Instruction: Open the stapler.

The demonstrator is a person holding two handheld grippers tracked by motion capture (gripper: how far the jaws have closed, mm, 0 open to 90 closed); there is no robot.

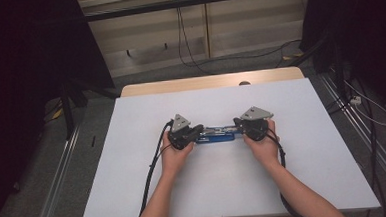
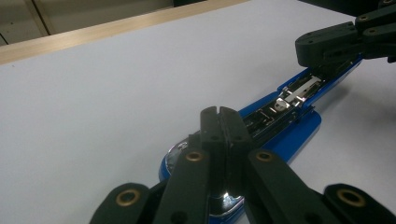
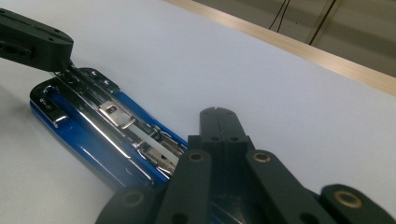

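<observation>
In the high view, a long blue plastic and chrome stapler (image 1: 216, 135) lies across the middle of the white tabletop (image 1: 135, 181), held at its two ends by the left gripper (image 1: 198, 129) and the right gripper (image 1: 238, 123), each in one of the person's hands. Beyond the white sheet a pale wooden table edge (image 1: 145, 88) shows, then grey carpet, a low beige wall panel with a dangling black cable (image 1: 182, 39), and dark curtains at both sides. In the left gripper view, its black jaws stand pressed together with no gap, over the rounded blue end of the stapler (image 2: 299, 128); whether they pinch a part of it I cannot tell. The stapler looks opened, its metal staple channel bare, so opening seems done and whatever follows, loading or closing, seems left. In the right gripper view, its jaws likewise meet with no gap above the near end of the stapler (image 3: 98, 149), and the left gripper (image 3: 63, 60) bears on the far end.
</observation>
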